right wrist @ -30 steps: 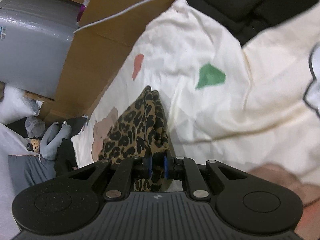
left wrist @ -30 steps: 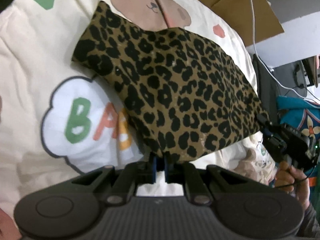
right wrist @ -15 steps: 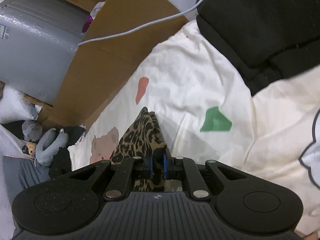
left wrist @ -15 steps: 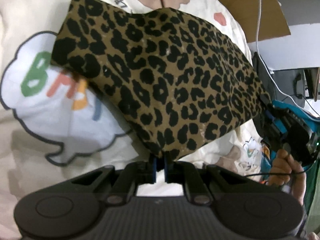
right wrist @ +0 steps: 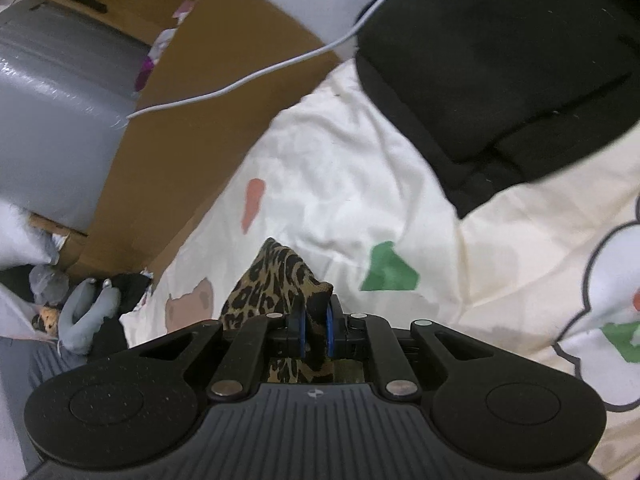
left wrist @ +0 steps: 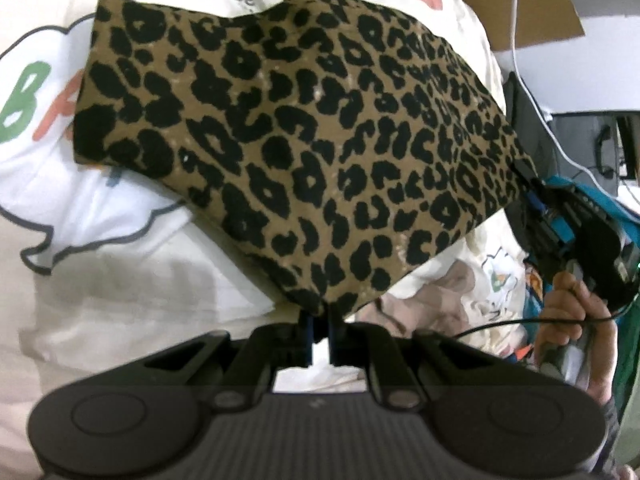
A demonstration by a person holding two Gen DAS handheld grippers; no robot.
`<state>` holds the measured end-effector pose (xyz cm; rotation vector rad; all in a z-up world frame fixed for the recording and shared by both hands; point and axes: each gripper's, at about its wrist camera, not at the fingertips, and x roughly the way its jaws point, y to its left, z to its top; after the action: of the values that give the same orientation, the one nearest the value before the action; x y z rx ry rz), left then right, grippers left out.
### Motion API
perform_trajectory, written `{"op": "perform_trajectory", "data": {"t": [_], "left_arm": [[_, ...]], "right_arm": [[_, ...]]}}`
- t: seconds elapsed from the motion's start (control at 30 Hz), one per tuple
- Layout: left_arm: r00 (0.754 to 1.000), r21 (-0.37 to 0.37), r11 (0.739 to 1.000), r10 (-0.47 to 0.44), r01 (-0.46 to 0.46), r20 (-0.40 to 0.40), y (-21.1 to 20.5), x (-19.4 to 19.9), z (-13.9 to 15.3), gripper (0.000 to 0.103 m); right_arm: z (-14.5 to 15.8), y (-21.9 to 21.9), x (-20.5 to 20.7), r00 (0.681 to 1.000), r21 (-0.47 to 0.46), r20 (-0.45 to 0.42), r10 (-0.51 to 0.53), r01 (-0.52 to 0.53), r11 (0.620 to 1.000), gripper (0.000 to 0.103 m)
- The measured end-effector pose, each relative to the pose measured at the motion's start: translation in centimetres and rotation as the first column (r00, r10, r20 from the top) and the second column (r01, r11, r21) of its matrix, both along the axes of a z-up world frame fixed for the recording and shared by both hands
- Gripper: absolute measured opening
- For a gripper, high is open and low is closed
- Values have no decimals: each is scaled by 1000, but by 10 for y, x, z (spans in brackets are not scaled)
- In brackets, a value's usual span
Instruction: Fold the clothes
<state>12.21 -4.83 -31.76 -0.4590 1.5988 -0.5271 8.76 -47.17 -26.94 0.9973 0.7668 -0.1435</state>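
Note:
A leopard-print garment point(left wrist: 304, 136) hangs stretched above a cream cartoon-print bedspread point(left wrist: 100, 240). My left gripper point(left wrist: 319, 322) is shut on its near lower corner. My right gripper point(left wrist: 534, 196) shows at the right in the left wrist view, shut on the garment's other corner, held by a hand. In the right wrist view that gripper point(right wrist: 313, 326) pinches a bunched fold of the leopard-print garment point(right wrist: 276, 280) between its blue pads, above the bedspread point(right wrist: 440, 260).
Black clothing point(right wrist: 500, 68) lies on the bed's far side. Cardboard point(right wrist: 200, 120) and a grey box point(right wrist: 52, 120) stand beside the bed, with a white cable point(right wrist: 256, 76) across them. A grey soft toy point(right wrist: 80, 316) lies at the left.
Both grippers have carried the garment along the bedspread; it now covers more of the cloud print and fills more of the left wrist view. Black clothing has come closer in the right view.

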Motion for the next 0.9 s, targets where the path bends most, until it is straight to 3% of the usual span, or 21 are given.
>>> {"op": "perform_trajectory", "data": {"t": [0.17, 0.23, 0.33, 0.47, 0.63, 0.77, 0.9], "left_arm": [[1000, -3, 1000, -25, 25, -4, 3, -1, -5, 9], [998, 7, 998, -64, 64, -2, 3, -1, 0, 9], [991, 15, 991, -133, 133, -1, 2, -1, 10, 18], [979, 79, 978, -196, 192, 46, 2, 2, 25, 22], [946, 161, 950, -290, 267, 142, -1, 8, 50, 23], [926, 198, 946, -298, 255, 232, -4, 19, 67, 30], [930, 209, 959, -245, 191, 274, 0, 39, 73, 30]], "right_arm": [[-9, 4, -4, 1000, -10, 15, -17, 17, 1000, 9], [-7, 9, -8, 1000, -37, 19, -1, 1, 999, 17], [-4, 14, -16, 1000, -64, 15, 23, -22, 998, 32], [-13, 12, -28, 1000, -41, -22, 2, -2, 999, 33], [-13, 17, -35, 999, -46, -36, 32, -33, 998, 33], [-11, 22, -43, 998, -28, -39, 44, -45, 999, 33], [-8, 31, -50, 997, -26, -39, 65, -66, 997, 33]]}}
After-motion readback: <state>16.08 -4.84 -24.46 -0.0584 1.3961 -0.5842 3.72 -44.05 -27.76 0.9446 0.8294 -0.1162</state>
